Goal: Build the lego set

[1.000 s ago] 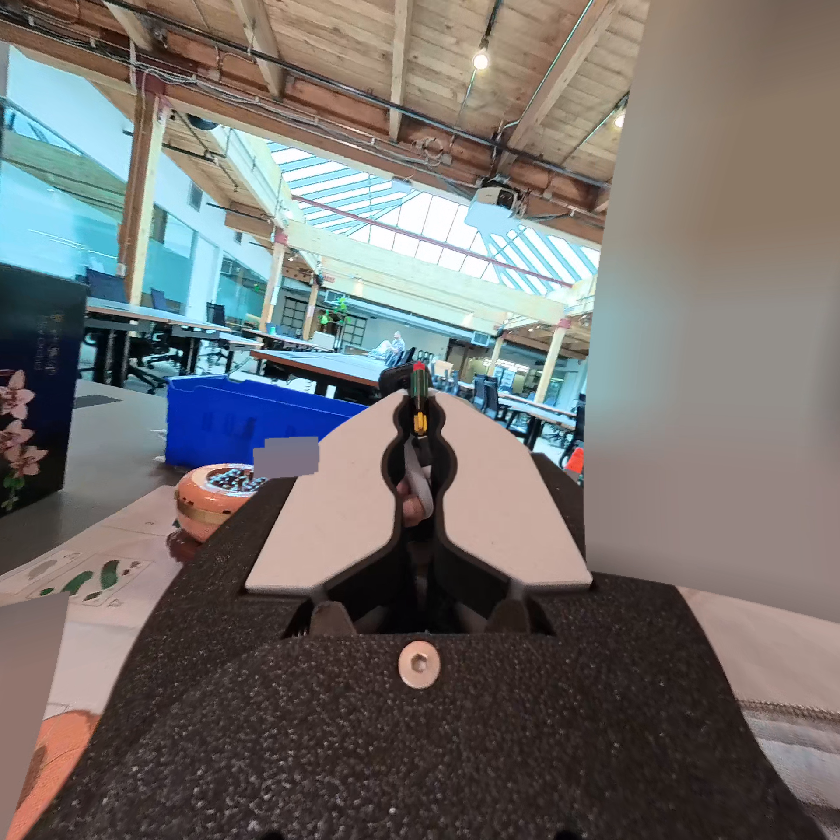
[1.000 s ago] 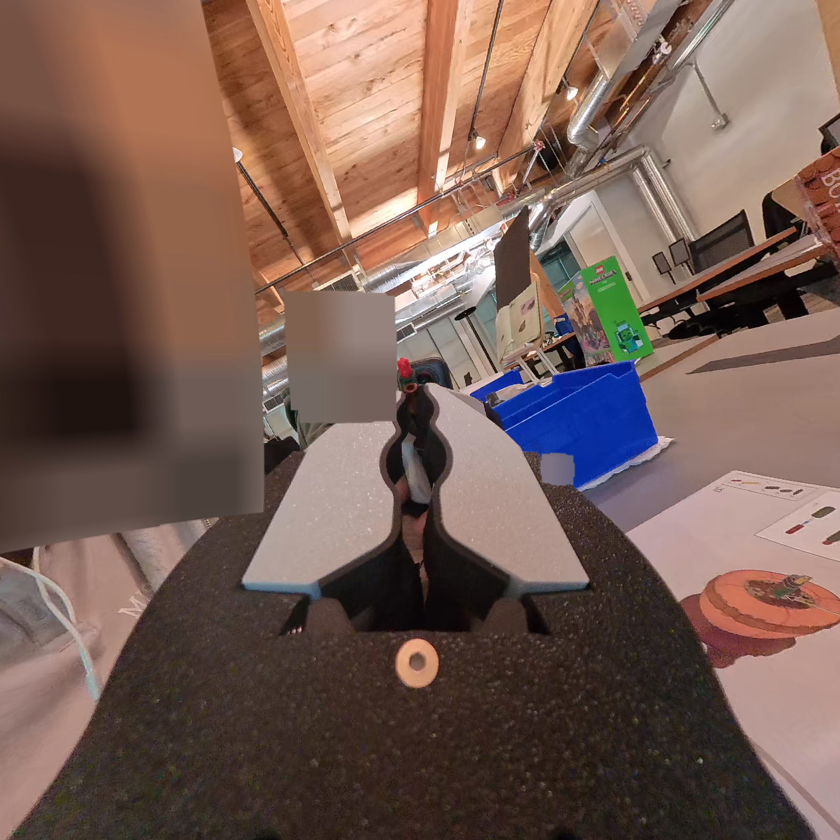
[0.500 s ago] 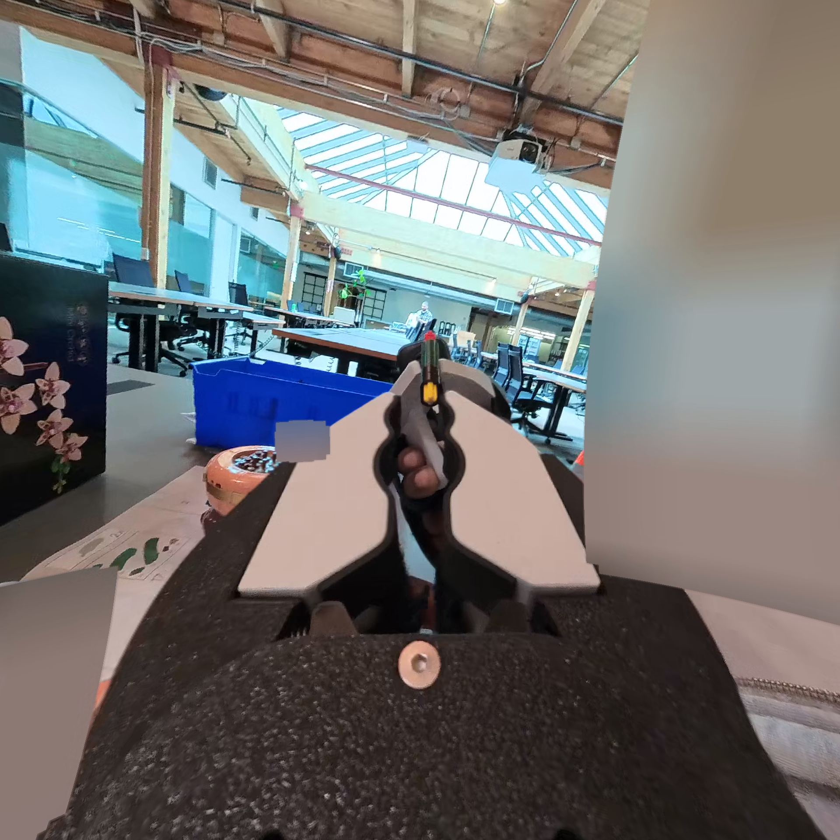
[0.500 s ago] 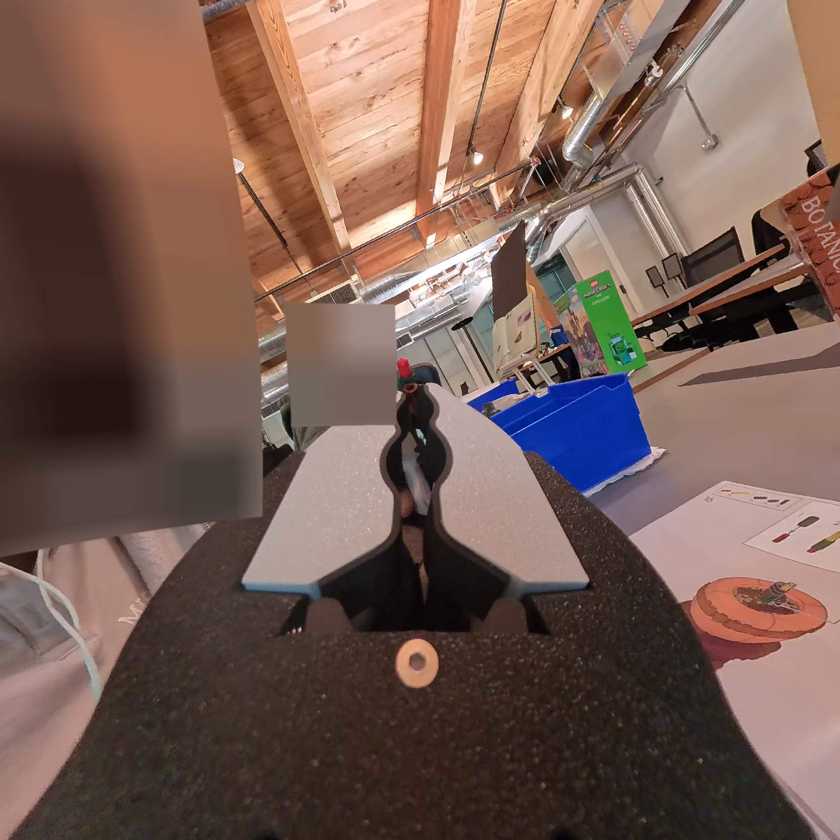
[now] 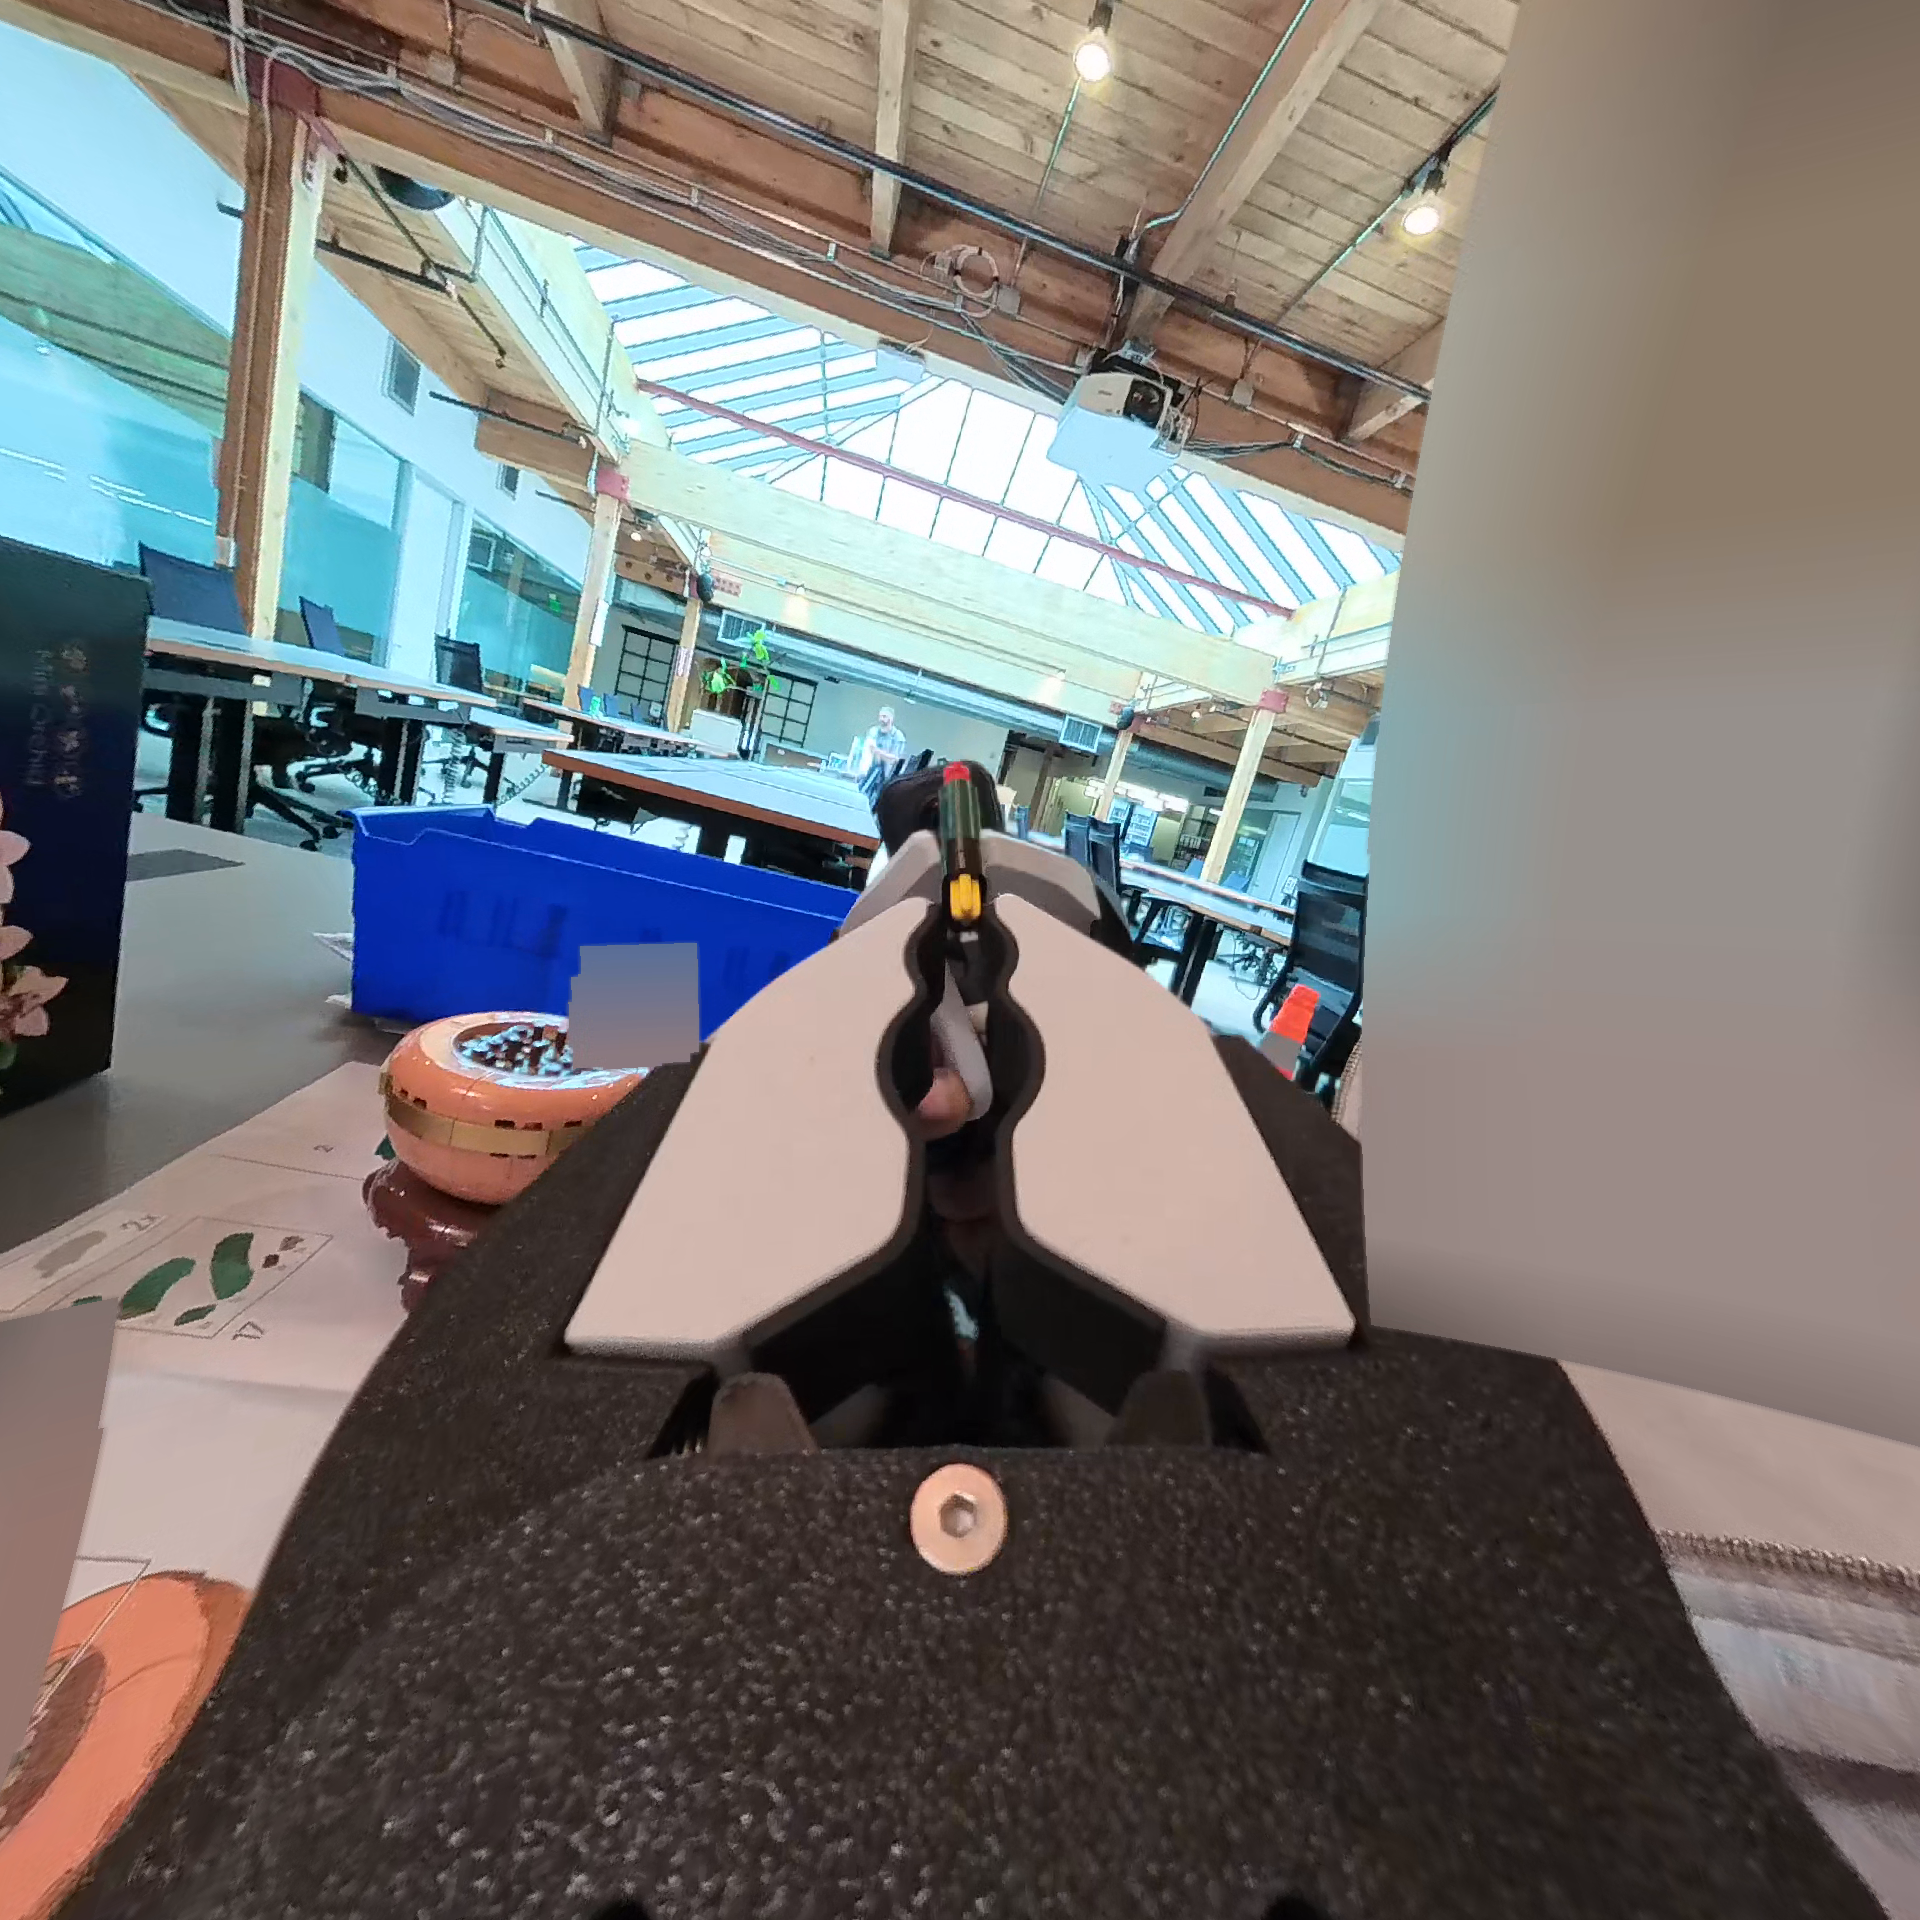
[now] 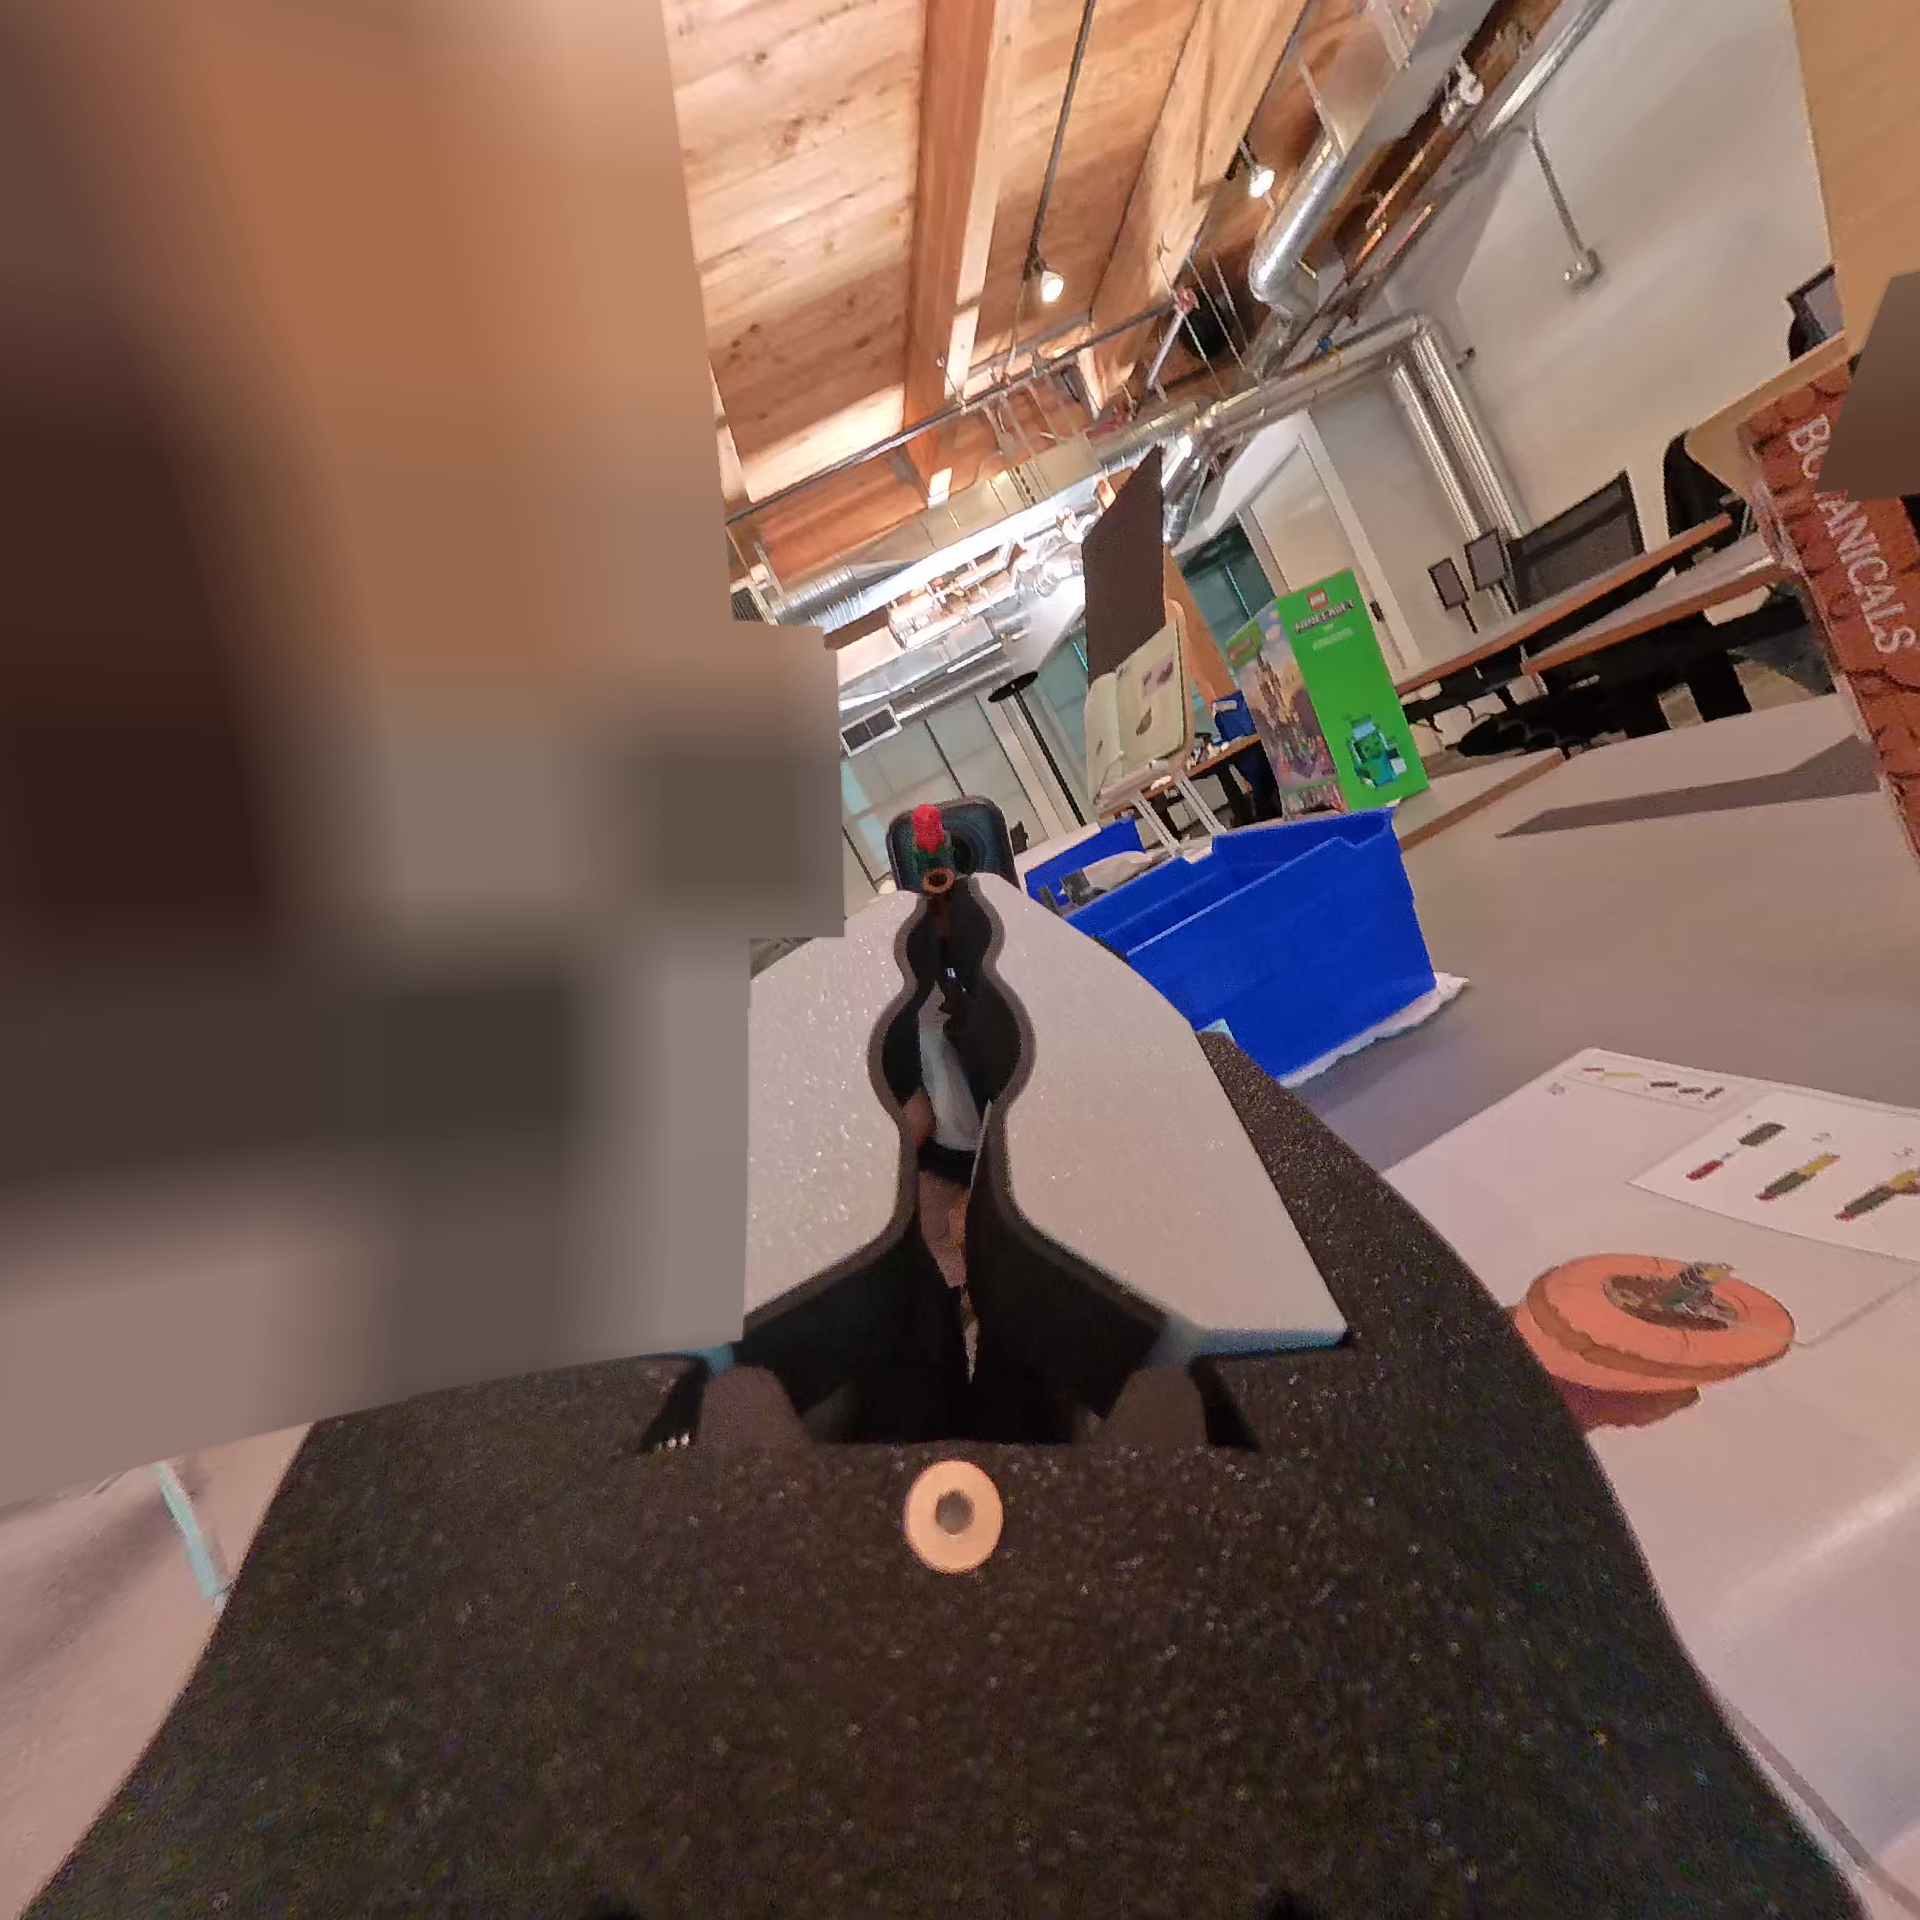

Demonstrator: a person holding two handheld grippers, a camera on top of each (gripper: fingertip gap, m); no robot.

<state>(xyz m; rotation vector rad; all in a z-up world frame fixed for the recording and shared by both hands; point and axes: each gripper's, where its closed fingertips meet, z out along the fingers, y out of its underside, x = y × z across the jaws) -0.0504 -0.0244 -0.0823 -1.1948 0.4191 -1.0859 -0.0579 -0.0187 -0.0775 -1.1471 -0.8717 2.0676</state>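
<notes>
Since half a second ago the left gripper (image 5: 961,925) has swung slightly, so the round peach pot model (image 5: 488,1101) and the blue bin (image 5: 582,914) sit further right in its view, and the right gripper's view has rolled so the room beyond tilts more steeply. Nearest in each wrist view is a coarse, grainy black foam body with a bright metal bolt, then two smooth pale-grey wedge fingers with wavy black inner edges. The left gripper's fingers are pressed together on a slim lego stem (image 5: 958,842): a yellow segment at the tips, dark green above, a red cap on top, standing upright. The right gripper (image 6: 940,899) is likewise closed on the same small piece (image 6: 928,847), seen end-on as a red stud over a green part with a brown hollow end. Both grippers meet tip to tip in the air above the grey table (image 6: 1662,935). Glossy instruction sheets (image 6: 1714,1226) lie flat beside them. Beyond stand a dark box printed with pink orchids (image 5: 57,831) and a green lego box (image 6: 1340,696) further off.
</notes>
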